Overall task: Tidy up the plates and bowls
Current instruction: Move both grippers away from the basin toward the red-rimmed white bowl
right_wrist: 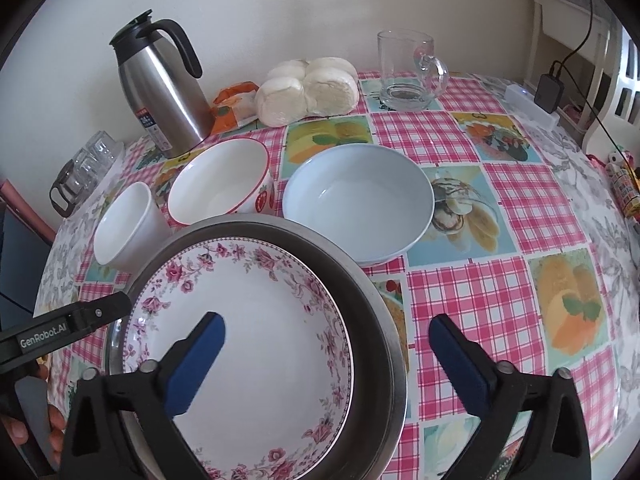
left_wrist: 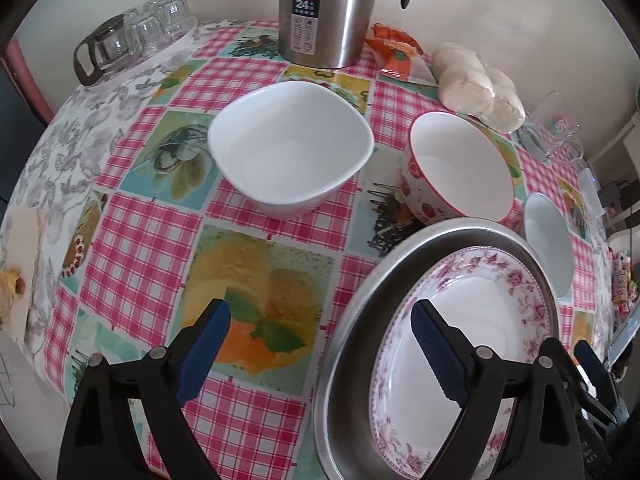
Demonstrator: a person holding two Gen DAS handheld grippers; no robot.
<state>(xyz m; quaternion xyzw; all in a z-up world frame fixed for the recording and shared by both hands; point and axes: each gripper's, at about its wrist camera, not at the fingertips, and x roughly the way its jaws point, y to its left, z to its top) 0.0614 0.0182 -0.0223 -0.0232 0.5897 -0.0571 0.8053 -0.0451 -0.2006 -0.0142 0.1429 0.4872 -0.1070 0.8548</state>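
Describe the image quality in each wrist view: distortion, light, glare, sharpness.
Left wrist view: strong fisheye bend, the checked tablecloth curves, dark corners; soft even daylight, faint shadows; the steel thermos is cut off at the top. Right wrist view: the same bending, mild glare on the metal tray rim; the floral plate is sharp, the edges softer.

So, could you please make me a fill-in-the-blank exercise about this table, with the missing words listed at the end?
1. The floral-rimmed plate lies inside the round ____ pan.
2. The steel thermos jug has a ____ handle.
3. The red-rimmed bowl stands between the small white square bowl and the wide pale ____ bowl.
4. Both the left gripper and the right gripper have their jaws ____.

Missing words: metal; black; blue; open
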